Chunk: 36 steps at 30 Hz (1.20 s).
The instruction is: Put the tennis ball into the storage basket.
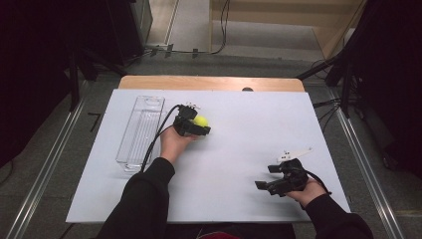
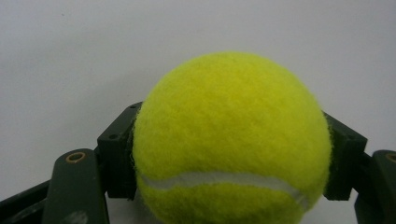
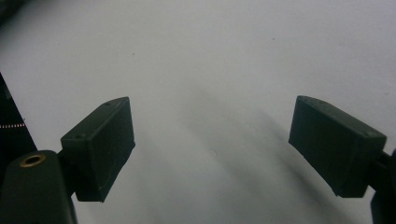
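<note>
High view has the left claw [image 1: 199,125] pinching a fuzzy yellow-green tennis ball [image 1: 200,120] near the middle of the white tabletop [image 1: 239,149], just right of a long clear plastic tray [image 1: 141,130]. In the left gripper view the ball [image 2: 231,140] sits snug between both black jaws, touching each. The right claw [image 1: 265,178] hangs over the tabletop's near right corner, jaws spread wide with nothing between them, well apart from the ball

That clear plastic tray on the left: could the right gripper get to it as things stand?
Probably yes, though awkwardly: the right gripper is open and empty, but the left gripper holding the yellow tennis ball sits between it and the clear plastic tray.
</note>
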Each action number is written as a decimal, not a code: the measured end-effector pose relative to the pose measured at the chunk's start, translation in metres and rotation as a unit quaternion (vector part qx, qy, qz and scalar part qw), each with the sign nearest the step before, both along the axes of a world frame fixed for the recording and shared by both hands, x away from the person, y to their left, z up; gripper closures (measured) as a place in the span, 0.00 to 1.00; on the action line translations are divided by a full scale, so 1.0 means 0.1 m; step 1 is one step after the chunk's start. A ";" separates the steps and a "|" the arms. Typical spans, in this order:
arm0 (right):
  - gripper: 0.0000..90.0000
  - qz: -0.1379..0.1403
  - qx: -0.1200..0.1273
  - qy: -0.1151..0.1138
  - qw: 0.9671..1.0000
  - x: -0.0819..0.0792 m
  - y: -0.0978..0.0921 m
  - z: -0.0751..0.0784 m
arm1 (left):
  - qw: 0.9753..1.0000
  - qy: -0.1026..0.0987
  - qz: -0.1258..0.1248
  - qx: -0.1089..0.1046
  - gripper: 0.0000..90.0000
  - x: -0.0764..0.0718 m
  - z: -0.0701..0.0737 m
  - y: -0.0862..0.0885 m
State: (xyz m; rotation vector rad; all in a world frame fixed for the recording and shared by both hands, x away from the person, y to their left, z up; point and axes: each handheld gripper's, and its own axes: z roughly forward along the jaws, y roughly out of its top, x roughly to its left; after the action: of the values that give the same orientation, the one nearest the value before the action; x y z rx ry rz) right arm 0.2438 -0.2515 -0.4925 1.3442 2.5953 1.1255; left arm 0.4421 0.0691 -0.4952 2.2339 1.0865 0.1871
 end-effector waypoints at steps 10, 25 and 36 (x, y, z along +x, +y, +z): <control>0.14 0.000 0.000 0.001 1.000 0.00 0.00 0.00 | 1.000 0.002 -0.001 0.006 0.29 -0.01 0.01 -0.01; 0.14 0.001 0.000 0.000 1.000 0.00 0.00 0.00 | 1.000 0.017 -0.021 -0.011 0.29 -0.04 0.20 -0.04; 0.14 0.000 0.000 -0.001 1.000 0.00 0.01 0.00 | 0.999 0.029 -0.035 -0.018 0.29 -0.07 0.33 -0.05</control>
State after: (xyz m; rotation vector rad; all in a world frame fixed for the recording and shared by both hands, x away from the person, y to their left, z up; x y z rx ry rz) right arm 0.2439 -0.2508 -0.4923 1.3428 2.5945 1.1250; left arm 0.4347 0.0642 -0.4623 2.2532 1.0329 0.0734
